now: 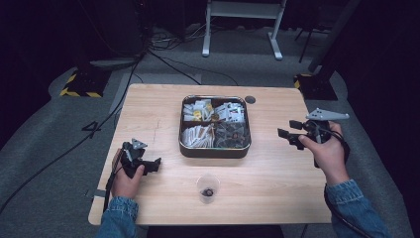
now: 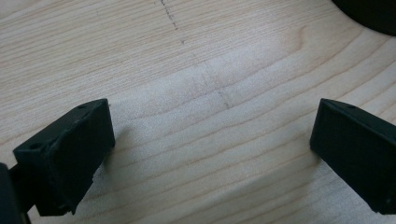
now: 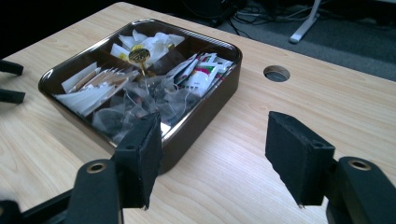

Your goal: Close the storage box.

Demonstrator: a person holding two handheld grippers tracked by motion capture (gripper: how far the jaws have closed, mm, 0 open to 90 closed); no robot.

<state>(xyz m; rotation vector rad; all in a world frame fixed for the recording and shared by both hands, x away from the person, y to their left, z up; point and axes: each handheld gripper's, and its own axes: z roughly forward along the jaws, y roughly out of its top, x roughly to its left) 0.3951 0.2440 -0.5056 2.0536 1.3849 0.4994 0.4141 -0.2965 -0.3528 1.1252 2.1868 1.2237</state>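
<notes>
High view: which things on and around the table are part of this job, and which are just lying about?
In the job:
- tin of sachets
- clear cup, something dark inside
- right gripper, open, empty, facing the tin
- left gripper, open, empty over bare wood

Lying about:
- table's cable hole
- floor cables
- white stand

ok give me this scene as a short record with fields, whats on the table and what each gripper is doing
surface: wooden table
centre: metal tin with four compartments of tea bags and sachets
near edge: clear plastic cup, something dark inside
left gripper: low over bare wood, jaws open, nothing between them
right gripper: right of the tin, pointed at it, jaws open, nothing between them
table hole: behind the tin
</notes>
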